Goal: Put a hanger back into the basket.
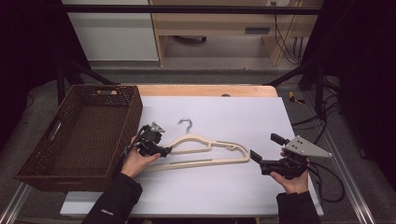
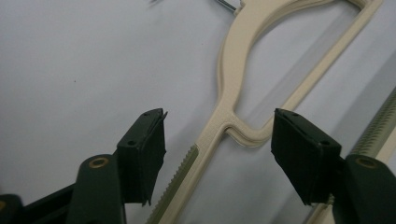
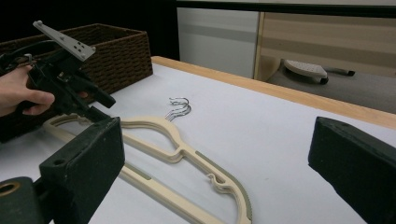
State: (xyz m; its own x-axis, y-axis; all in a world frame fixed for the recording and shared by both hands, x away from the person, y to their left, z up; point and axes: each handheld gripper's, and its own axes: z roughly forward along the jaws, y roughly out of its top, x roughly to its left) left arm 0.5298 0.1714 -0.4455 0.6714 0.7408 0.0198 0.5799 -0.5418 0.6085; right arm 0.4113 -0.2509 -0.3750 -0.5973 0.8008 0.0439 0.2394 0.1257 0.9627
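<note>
A cream plastic hanger point(image 1: 210, 162) with a metal hook point(image 1: 186, 123) lies flat on the white table cover; two hooks point(image 3: 180, 106) show, as if two hangers are stacked. My left gripper point(image 1: 166, 151) is low over the hanger's left end. In the left gripper view its jaws point(image 2: 219, 121) stand apart on either side of the hanger's arm point(image 2: 229, 84), with the pads clear of it. My right gripper point(image 1: 264, 146) is held just off the hanger's right end, open wide point(image 3: 217, 135), with nothing between its jaws.
A dark brown woven basket point(image 1: 135, 107) stands at the table's left, close beside my left hand. The wooden table edge point(image 1: 205, 89) runs along the back. Cables trail from the right gripper to the table's right side point(image 1: 331, 182).
</note>
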